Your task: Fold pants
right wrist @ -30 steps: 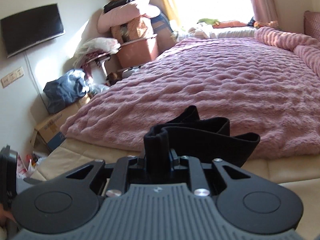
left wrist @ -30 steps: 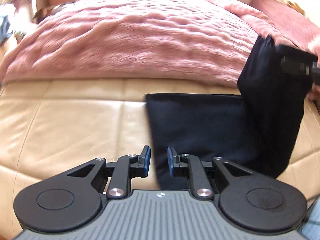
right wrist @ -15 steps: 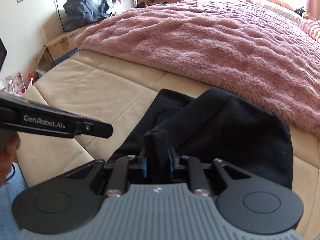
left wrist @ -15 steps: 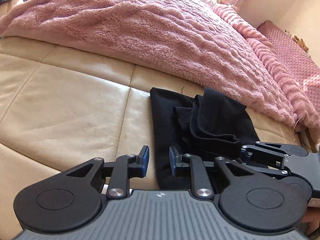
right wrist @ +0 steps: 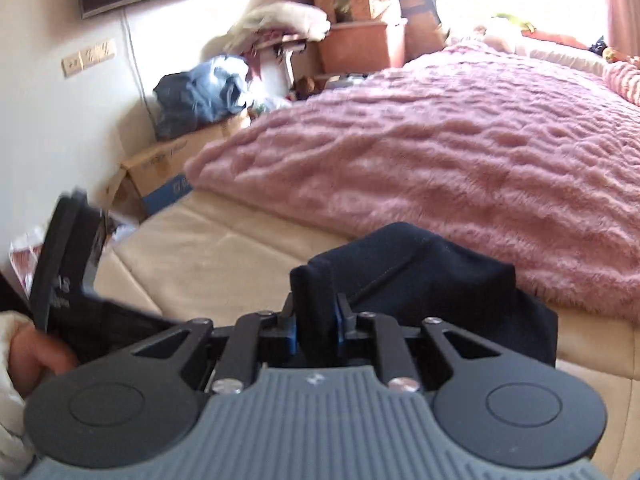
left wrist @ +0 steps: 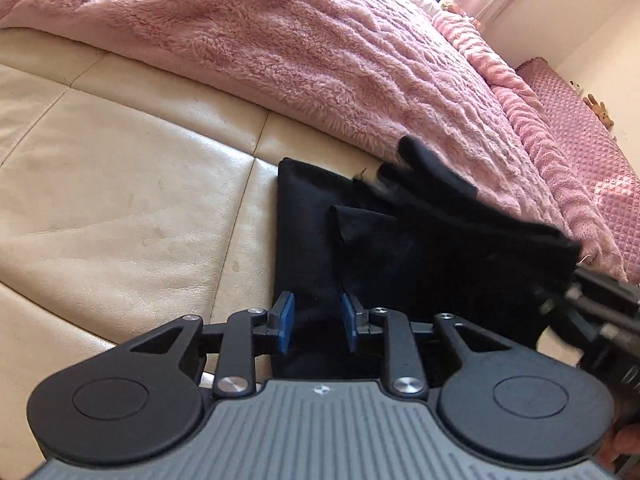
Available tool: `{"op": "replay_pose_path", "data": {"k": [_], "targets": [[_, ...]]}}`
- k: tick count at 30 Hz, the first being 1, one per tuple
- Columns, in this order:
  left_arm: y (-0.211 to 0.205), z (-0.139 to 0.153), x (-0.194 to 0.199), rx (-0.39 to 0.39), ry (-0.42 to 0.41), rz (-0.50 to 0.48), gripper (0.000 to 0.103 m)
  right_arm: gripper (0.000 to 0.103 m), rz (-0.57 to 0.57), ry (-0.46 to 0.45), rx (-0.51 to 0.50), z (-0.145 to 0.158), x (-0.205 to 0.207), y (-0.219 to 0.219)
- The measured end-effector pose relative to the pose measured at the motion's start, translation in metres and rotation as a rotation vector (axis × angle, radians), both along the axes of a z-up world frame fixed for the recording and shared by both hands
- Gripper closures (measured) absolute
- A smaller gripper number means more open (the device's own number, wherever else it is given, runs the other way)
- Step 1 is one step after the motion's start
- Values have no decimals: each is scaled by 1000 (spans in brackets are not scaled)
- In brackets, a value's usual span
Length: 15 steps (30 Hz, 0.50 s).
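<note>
Black pants (left wrist: 400, 248) lie part-folded on the cream mattress (left wrist: 120, 184), near the pink blanket (left wrist: 320, 52). Left gripper (left wrist: 316, 322) opening, pads clear of cloth. Right gripper (right wrist: 314, 320) pinches a pants fold (far edge hidden, blurred).

Your left tongs (left wrist: 316, 322) had a grey ribbed housing, two round black discs at its sides, black linkage arms fastened with silver screws, and blue pads on the fingertips (left wrist: 285, 316). Your right tongs (right wrist: 314, 320) were built the same way, with a small white mark at the top of the ribbed grey body. A white sleeve (right wrist: 12, 412) covered your left wrist beside the hand (right wrist: 38, 354).
</note>
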<state>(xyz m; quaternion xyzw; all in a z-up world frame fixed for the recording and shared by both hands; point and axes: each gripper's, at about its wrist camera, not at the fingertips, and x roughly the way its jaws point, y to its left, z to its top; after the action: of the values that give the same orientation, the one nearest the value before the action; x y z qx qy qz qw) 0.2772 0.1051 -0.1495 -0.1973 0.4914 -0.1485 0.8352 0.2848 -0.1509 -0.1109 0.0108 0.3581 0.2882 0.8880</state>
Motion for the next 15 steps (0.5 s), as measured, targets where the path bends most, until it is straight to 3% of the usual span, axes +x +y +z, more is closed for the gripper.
{"op": "replay_pose_path", "data": {"k": [3, 5, 8, 12, 15], "targets": [[5, -7, -2, 12, 20, 35, 75, 89, 55, 95, -77, -39, 1, 19], [12, -5, -5, 0, 14, 54, 75, 77, 92, 124, -100, -52, -2, 25], [20, 3, -5, -5, -8, 80, 75, 60, 150, 132, -91, -49, -7, 28], [24, 15, 9, -72, -33, 96, 71, 57, 173, 139, -70, -36, -11, 20], [16, 21, 26, -107, -48, 69, 62, 49, 133, 125, -14, -18, -11, -1]]}}
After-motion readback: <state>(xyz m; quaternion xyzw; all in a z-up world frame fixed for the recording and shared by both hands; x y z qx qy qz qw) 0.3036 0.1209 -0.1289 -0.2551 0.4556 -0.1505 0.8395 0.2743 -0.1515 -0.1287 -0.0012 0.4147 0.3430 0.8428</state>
